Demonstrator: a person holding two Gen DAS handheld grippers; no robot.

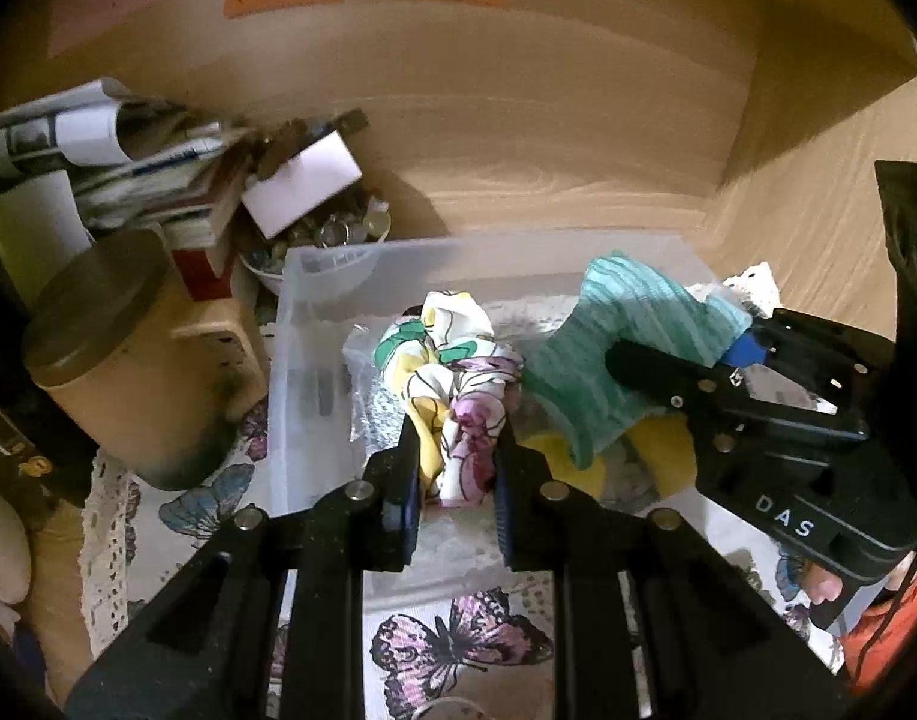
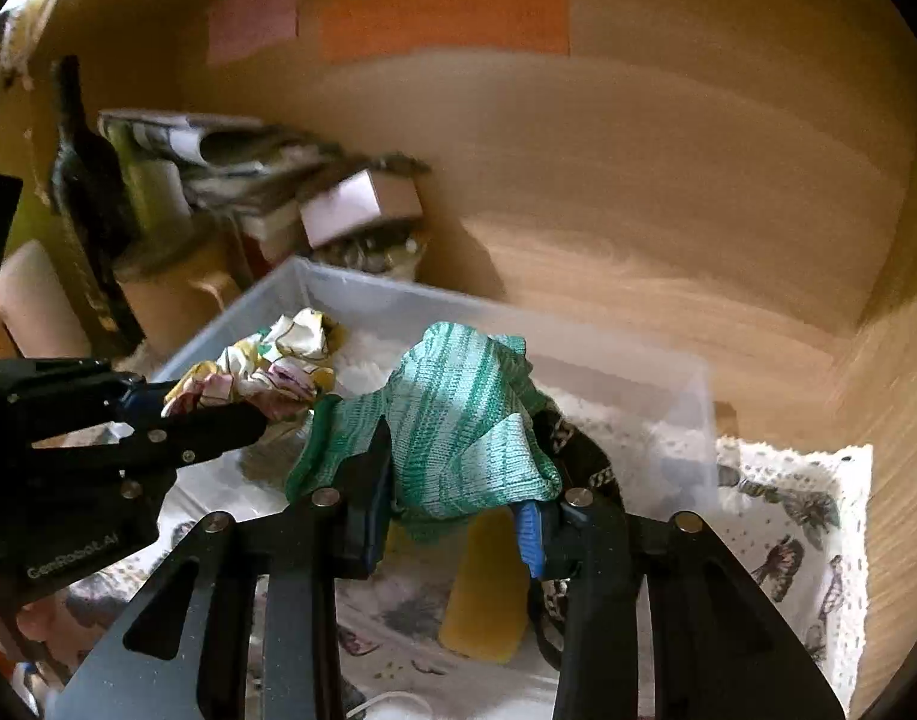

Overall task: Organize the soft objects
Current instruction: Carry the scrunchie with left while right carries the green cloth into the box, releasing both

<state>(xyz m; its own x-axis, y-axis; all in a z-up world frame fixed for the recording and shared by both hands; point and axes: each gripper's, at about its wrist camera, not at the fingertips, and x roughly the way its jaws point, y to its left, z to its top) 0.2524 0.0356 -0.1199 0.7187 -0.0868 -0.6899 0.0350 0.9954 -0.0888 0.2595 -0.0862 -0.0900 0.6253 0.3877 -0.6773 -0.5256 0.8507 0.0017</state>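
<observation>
We see clear bin [image 1: 314, 300] on butterfly cloth [image 1: 458, 648], wooden wall behind. Our right gripper [image 2: 452, 516], jaws clamped on green knit [image 2: 458, 420], over bin. Our left gripper [image 1: 455, 468], jaws clamped on floral cloth [image 1: 452, 372], beside it.

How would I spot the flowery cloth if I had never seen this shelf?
Find the clear plastic bin in the wooden cubby, on the butterfly-print liner. Above its left part the left tongs pinch a crumpled floral cloth. It is white with green, yellow and purple blooms, unlike the striped teal knit beside it.
</observation>
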